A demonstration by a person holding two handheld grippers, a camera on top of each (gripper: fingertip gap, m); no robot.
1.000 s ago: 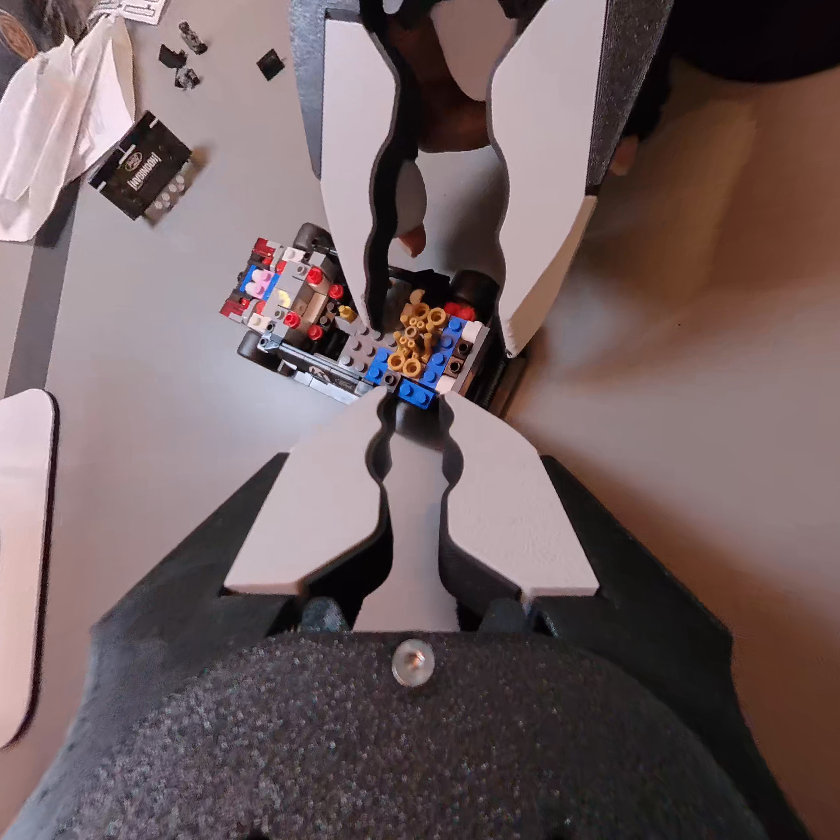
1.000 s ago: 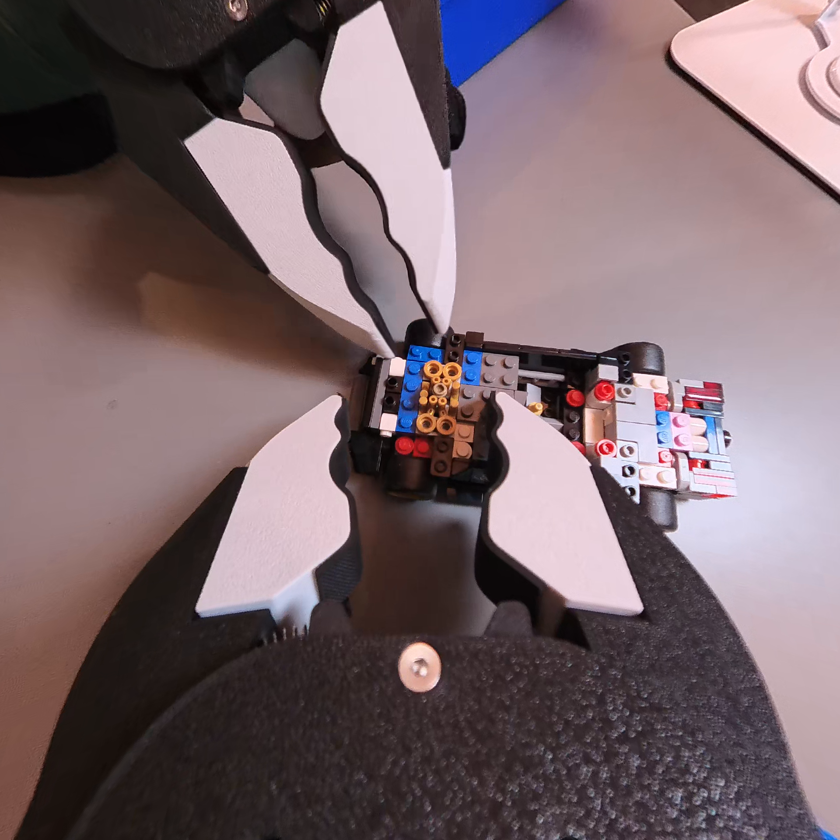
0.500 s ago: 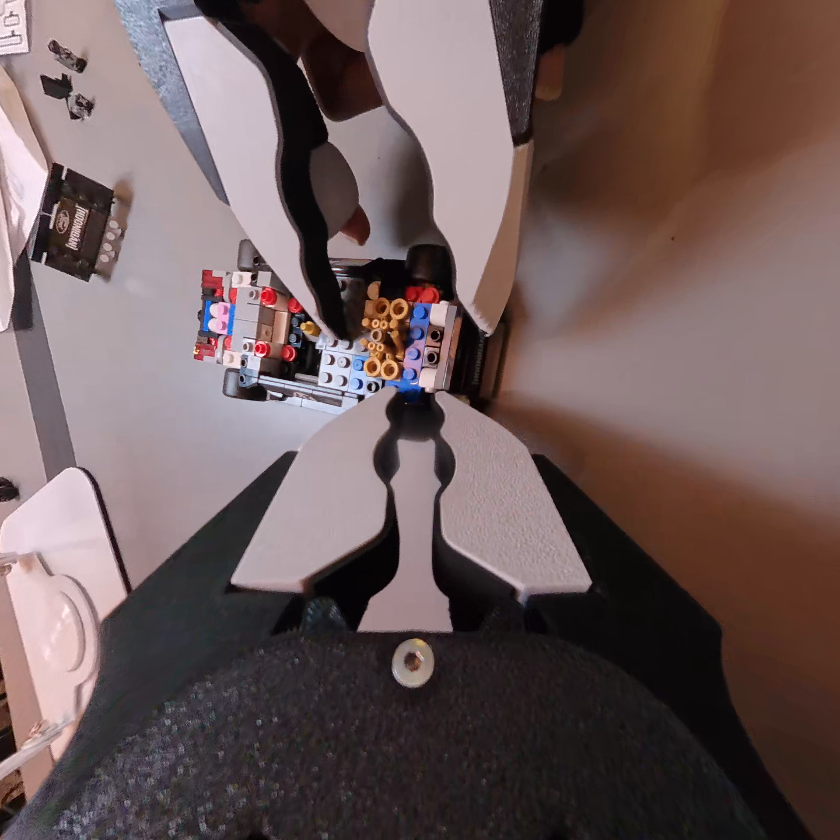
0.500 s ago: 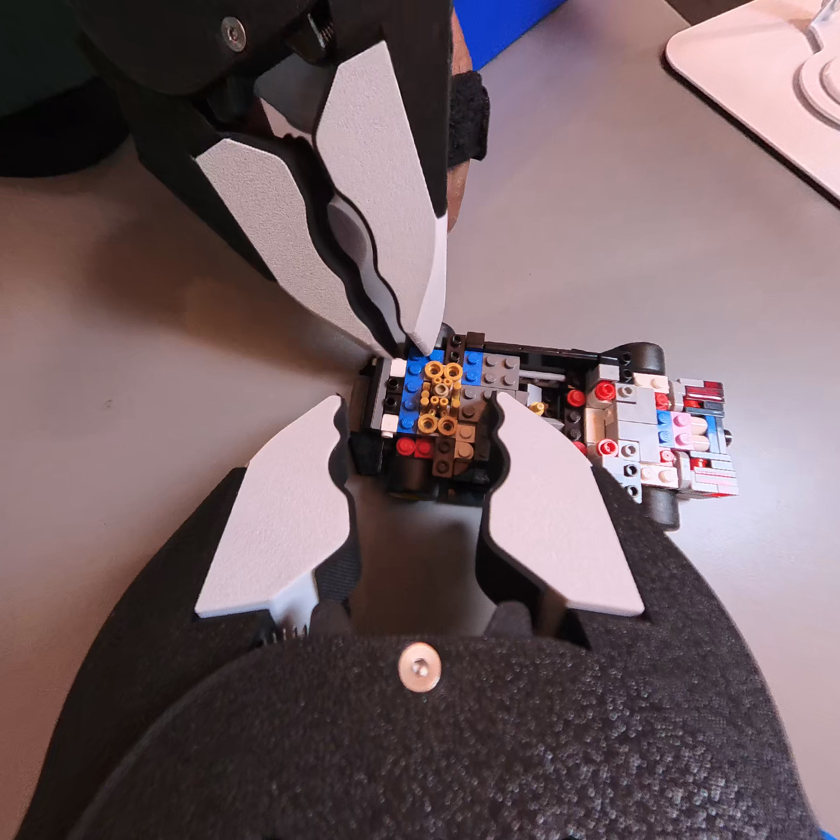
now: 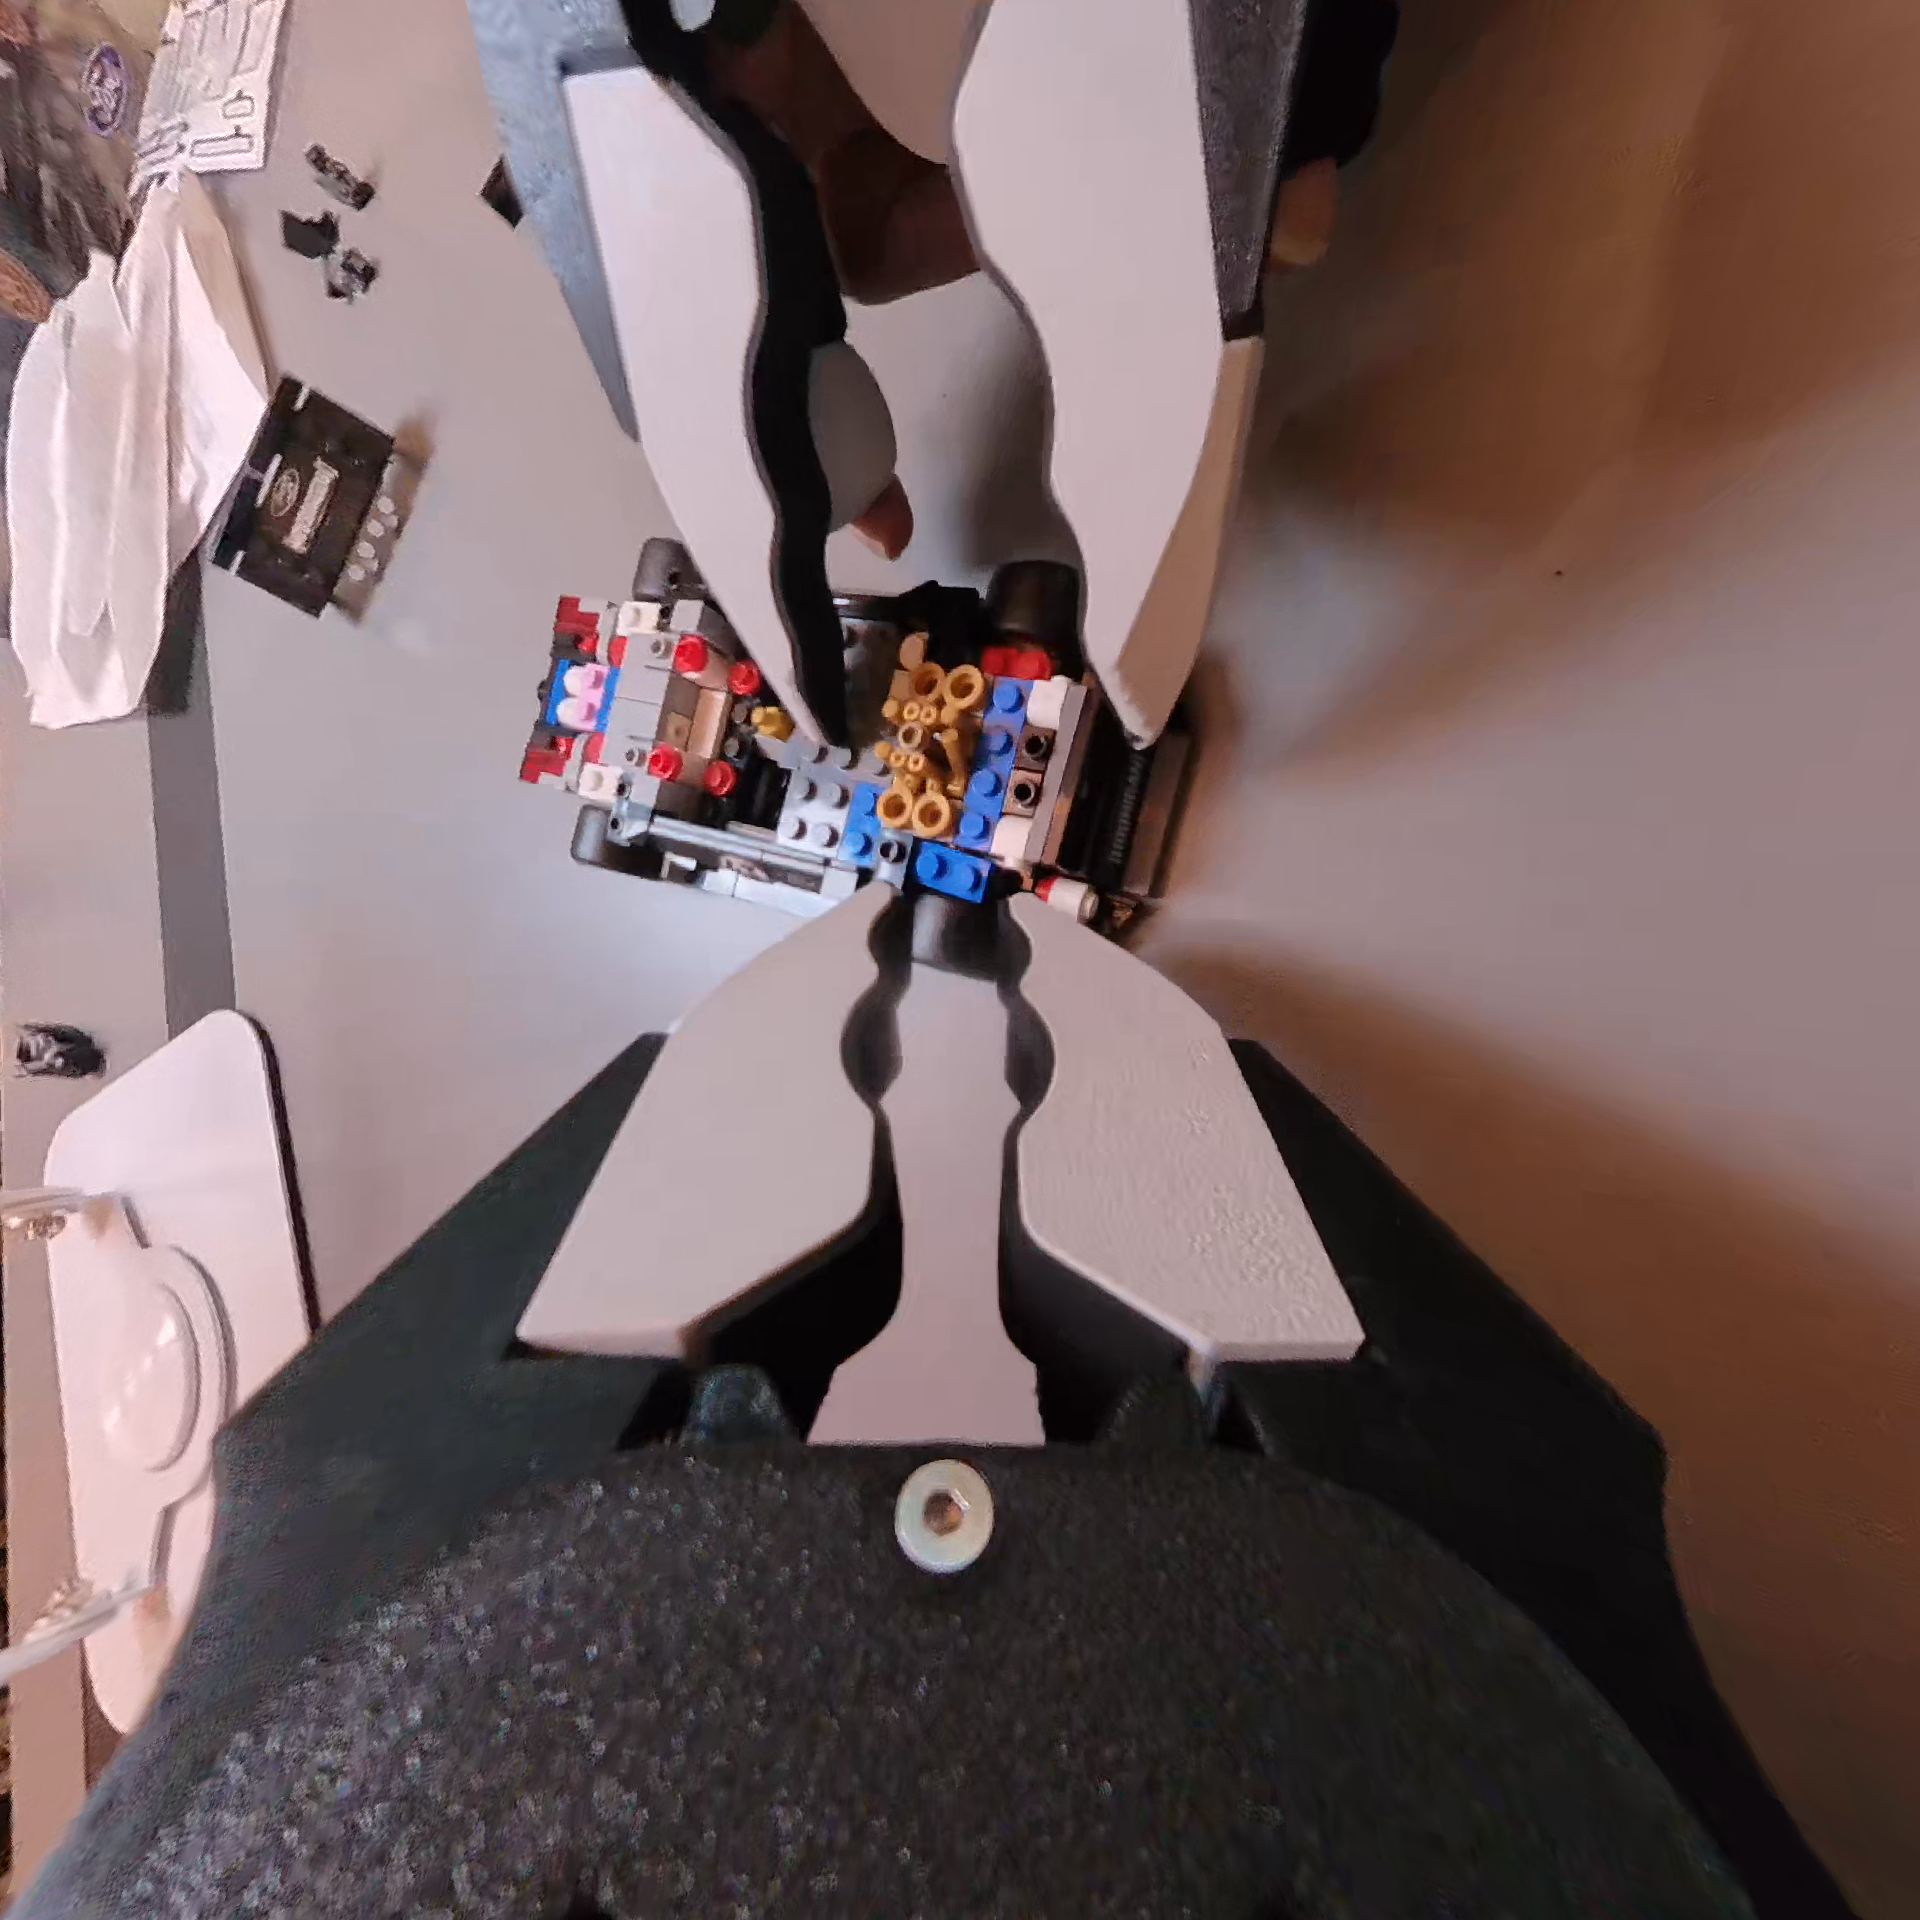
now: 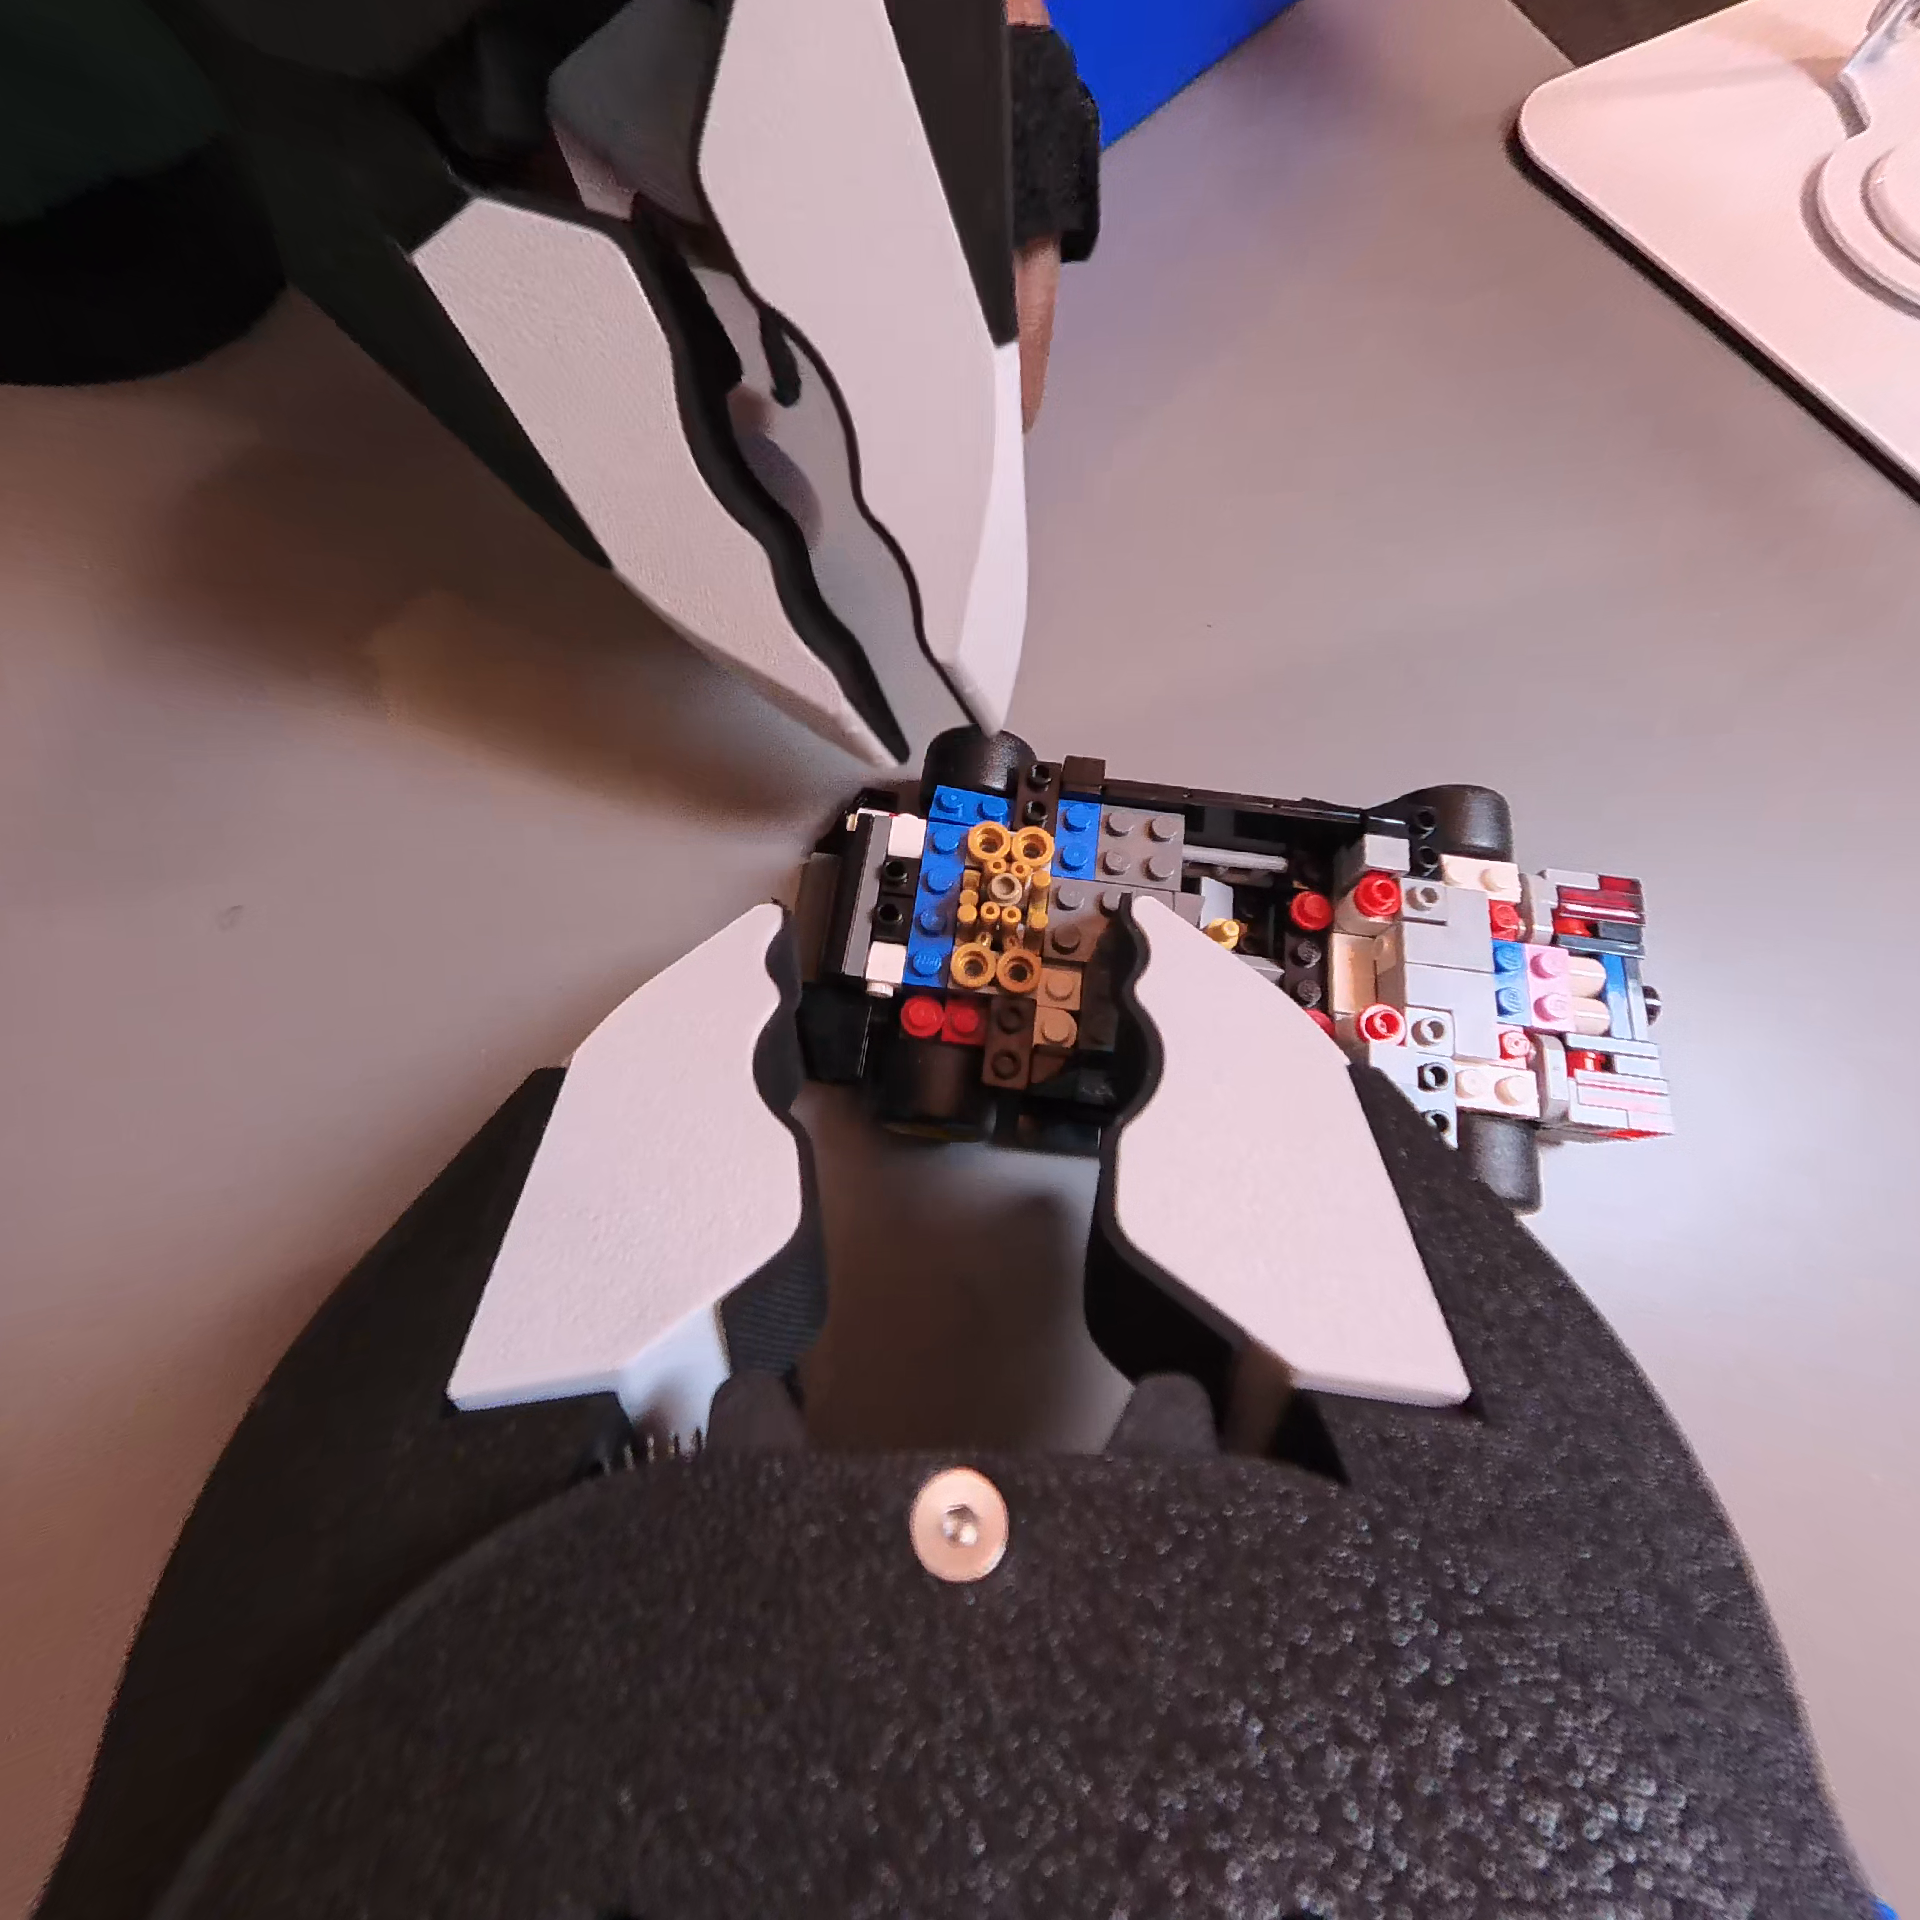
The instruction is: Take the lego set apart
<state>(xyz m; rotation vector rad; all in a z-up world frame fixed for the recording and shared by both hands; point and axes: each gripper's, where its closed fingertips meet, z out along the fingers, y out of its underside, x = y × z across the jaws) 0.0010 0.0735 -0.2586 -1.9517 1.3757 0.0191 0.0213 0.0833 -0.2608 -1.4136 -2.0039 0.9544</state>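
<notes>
- Lego car (image 6: 1226, 935) sits braced between right gripper (image 6: 956, 925)'s spread fingers.
- Left gripper (image 5: 951, 909), fingers narrowly apart, tips at the blue bricks (image 5: 956, 873).
- Next, likely: pinch one, pull.

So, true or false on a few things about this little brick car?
1. The lego car sits on a grey table. True.
2. A gold cluster lies beside blue bricks. True.
3. The pink bricks lie between the right gripper fingers. False: they are at the car's other end; the fingers straddle the gold end.
4. No loose bits lie about. False: small black pieces lie apart from the car, near white paper.
</notes>
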